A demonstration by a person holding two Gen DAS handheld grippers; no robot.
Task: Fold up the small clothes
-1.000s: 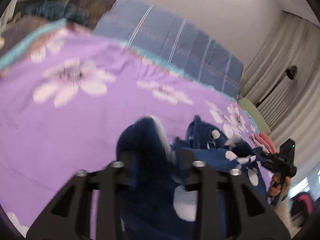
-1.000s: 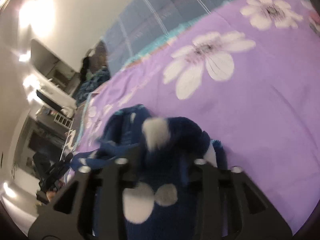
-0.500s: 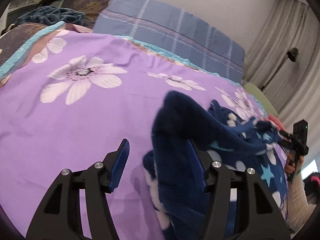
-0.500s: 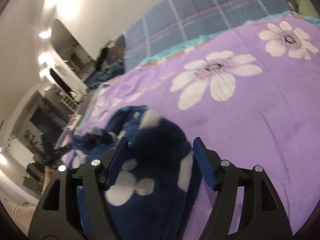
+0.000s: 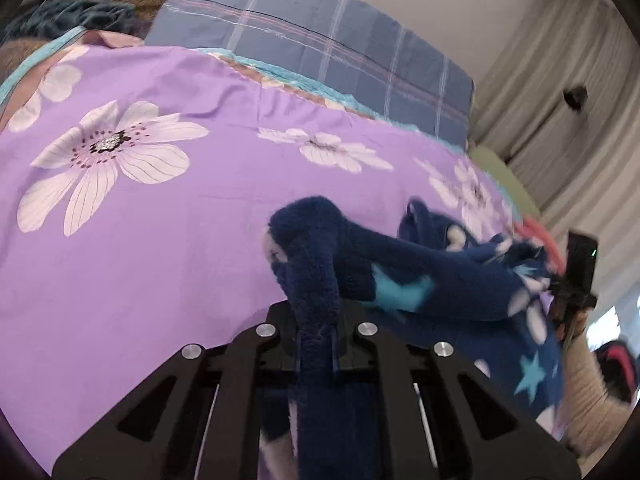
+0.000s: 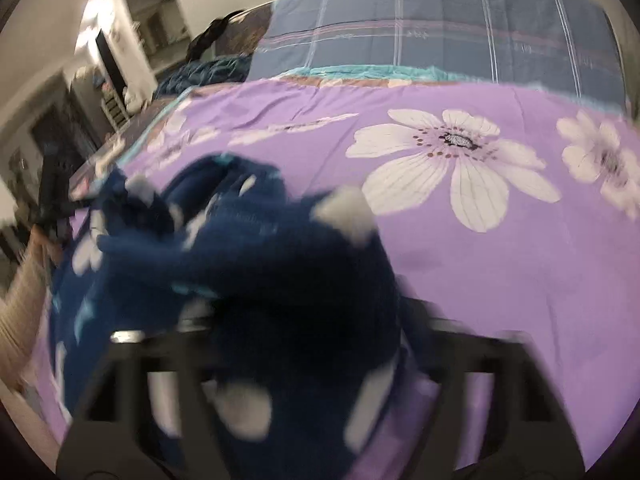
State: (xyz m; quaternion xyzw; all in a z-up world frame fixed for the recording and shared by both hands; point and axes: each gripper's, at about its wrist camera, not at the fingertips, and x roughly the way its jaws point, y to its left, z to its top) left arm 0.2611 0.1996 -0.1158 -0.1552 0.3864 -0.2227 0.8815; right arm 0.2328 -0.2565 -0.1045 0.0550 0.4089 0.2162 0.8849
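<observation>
I see a fuzzy navy-blue fleece garment [image 5: 420, 276] dotted with white spots and pale turquoise stars. Under it lies a lilac cotton bedspread [image 5: 160, 240] printed with large white daisies, their centres dark and speckled, and edged in a teal and brown border. Behind it sits a slate-blue plaid pillow [image 5: 320, 52] crossed by thin white and pink lines. My black plastic left gripper [image 5: 316, 344] frames the view. The ribbed knit sleeve [image 5: 588, 408] is beige.

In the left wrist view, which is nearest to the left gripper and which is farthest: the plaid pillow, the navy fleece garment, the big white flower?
1. Navy fleece garment: between the closing jaws of the left gripper.
2. Big white flower: on the purple sheet, upper left.
3. Plaid pillow: at the bed's far end, top.
</observation>
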